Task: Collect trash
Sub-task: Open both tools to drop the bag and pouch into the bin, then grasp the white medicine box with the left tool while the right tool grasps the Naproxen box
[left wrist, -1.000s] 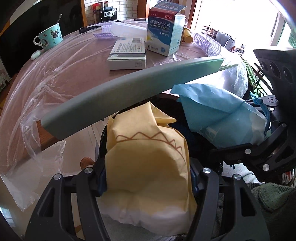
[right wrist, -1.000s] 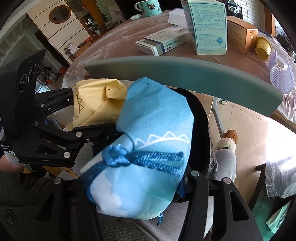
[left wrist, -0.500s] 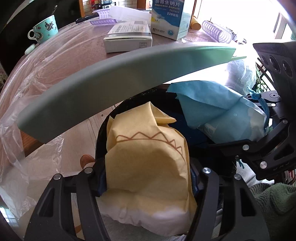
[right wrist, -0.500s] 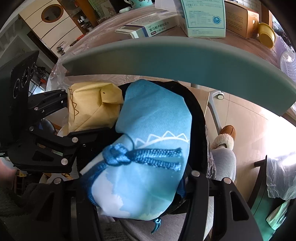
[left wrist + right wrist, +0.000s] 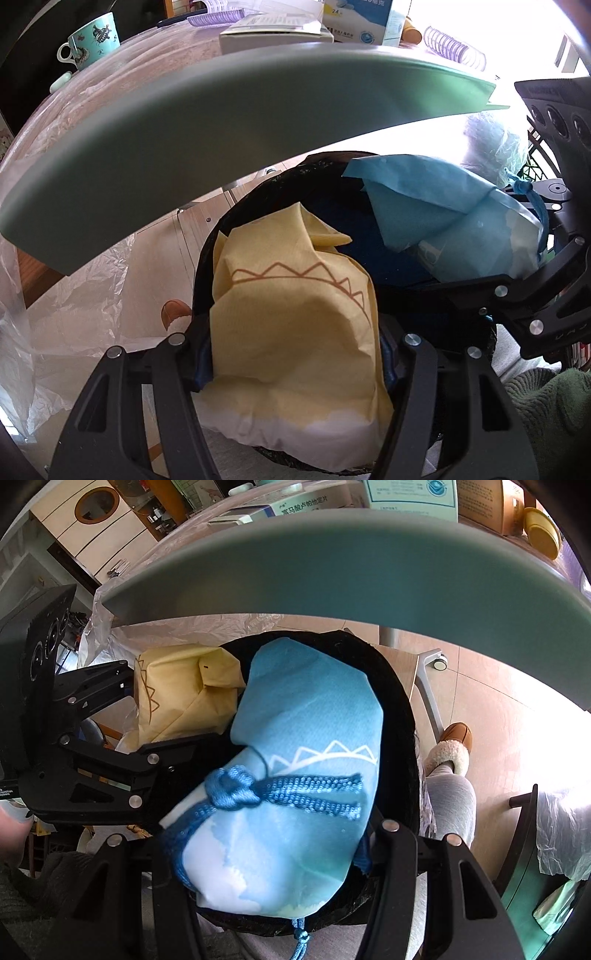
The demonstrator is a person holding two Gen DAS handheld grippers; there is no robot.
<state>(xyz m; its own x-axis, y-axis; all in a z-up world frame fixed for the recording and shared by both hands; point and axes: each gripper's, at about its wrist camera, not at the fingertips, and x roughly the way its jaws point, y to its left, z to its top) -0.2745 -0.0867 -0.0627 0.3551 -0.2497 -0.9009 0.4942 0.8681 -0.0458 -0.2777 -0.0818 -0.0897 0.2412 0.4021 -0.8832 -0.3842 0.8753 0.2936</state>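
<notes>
**Two soft pouches held over black-lined bin**

Bin point(image 5: 258, 184): thin black liner, limp; below table point(image 5: 147, 74) edge.
Yellow pouch point(image 5: 295, 325): light, crushable fabric; left gripper point(image 5: 295, 354) fingers clenched on its body, over the bin.
Blue pouch point(image 5: 295, 775): soft, corded; right gripper point(image 5: 273, 849) grasping mid-body. Cord could snag.
</notes>
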